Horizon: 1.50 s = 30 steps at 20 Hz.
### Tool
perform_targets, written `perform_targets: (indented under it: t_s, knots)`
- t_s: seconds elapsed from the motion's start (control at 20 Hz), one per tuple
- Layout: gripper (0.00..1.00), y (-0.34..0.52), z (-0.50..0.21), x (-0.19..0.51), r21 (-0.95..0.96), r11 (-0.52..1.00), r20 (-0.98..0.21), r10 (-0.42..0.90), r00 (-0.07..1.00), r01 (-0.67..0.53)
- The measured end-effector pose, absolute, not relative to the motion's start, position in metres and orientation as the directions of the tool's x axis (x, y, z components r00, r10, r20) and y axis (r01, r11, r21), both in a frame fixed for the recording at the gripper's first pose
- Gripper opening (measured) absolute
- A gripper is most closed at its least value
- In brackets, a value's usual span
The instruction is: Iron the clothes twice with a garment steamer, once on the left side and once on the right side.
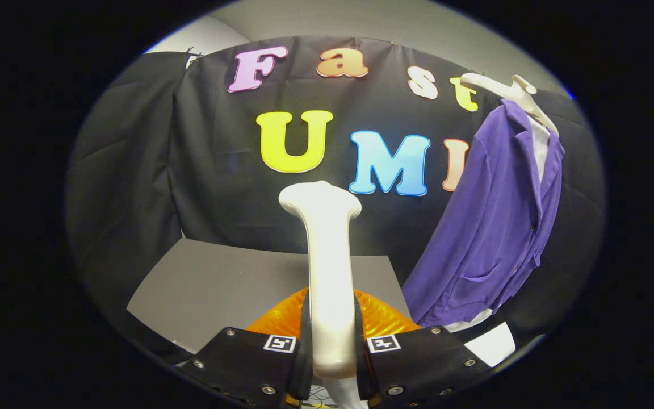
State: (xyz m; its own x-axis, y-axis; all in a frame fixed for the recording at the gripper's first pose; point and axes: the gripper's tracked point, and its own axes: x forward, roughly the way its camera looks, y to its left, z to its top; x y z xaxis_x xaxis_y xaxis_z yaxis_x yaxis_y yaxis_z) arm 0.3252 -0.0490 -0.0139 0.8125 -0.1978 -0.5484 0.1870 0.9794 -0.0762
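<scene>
My gripper is shut on the white handle of the garment steamer, both black fingers pressing its sides. The steamer stands upright between the fingers, its flared head at the top, and its orange translucent base bulges out just behind the fingers. Ahead and to the right hangs a purple jacket over a white shirt on a white hanger. The steamer head is well left of the jacket and apart from it.
A grey tabletop lies beyond the fingers, under the steamer. The black cloth wall closes off the back and both sides. A white sheet or board lies below the jacket's hem.
</scene>
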Motion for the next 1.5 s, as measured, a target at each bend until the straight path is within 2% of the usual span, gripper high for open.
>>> perform_targets:
  t_s: [0.8, 1.1, 1.5]
  knots:
    - [0.31, -0.063, 0.002, 0.176, -0.039, 0.992, -0.236, -0.123, 0.964, 0.117]
    - [0.31, -0.101, 0.031, 0.18, -0.055, 0.983, -0.119, -0.179, 0.977, 0.174]
    - [0.31, -0.175, 0.072, 0.217, -0.094, 0.949, -0.032, -0.306, 0.951, 0.302]
